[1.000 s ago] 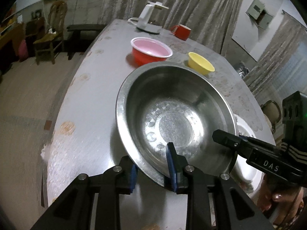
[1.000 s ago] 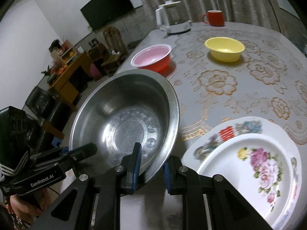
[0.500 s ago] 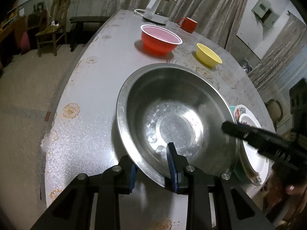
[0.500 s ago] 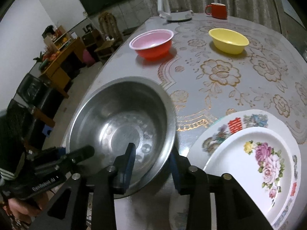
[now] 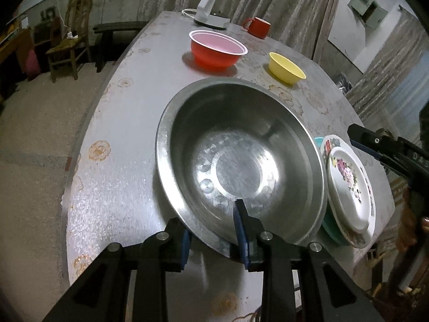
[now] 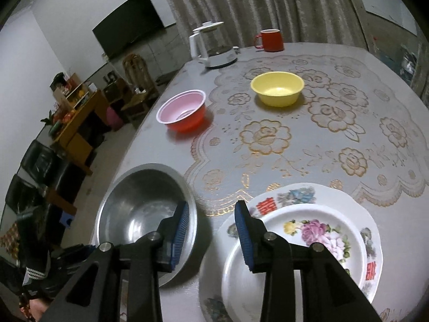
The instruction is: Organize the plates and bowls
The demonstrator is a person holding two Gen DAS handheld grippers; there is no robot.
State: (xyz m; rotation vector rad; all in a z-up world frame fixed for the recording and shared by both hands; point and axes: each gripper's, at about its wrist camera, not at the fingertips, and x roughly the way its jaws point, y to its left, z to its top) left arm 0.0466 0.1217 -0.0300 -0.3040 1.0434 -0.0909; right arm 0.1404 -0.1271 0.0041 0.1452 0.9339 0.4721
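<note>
A large steel bowl [image 5: 241,155] sits on the table near its front left edge; it also shows in the right wrist view [image 6: 139,209]. My left gripper [image 5: 213,233] straddles the bowl's near rim, one finger inside and one outside, with a gap to the rim. My right gripper [image 6: 211,230] is open and raised above the table between the steel bowl and a stack of floral plates [image 6: 308,241]. The plates [image 5: 348,185] lie right of the bowl. A red bowl [image 6: 183,112] and a yellow bowl [image 6: 277,87] stand farther back.
A white kettle on its base [image 6: 211,45] and a red mug [image 6: 270,40] stand at the far edge of the table [image 6: 348,139]. Chairs and a wooden cabinet [image 6: 77,123] stand on the floor to the left. Curtains hang behind the table.
My right gripper has let go of the steel bowl's rim, opened and drawn back and up. The bowl has settled on the table. My left gripper's jaws have widened around the rim.
</note>
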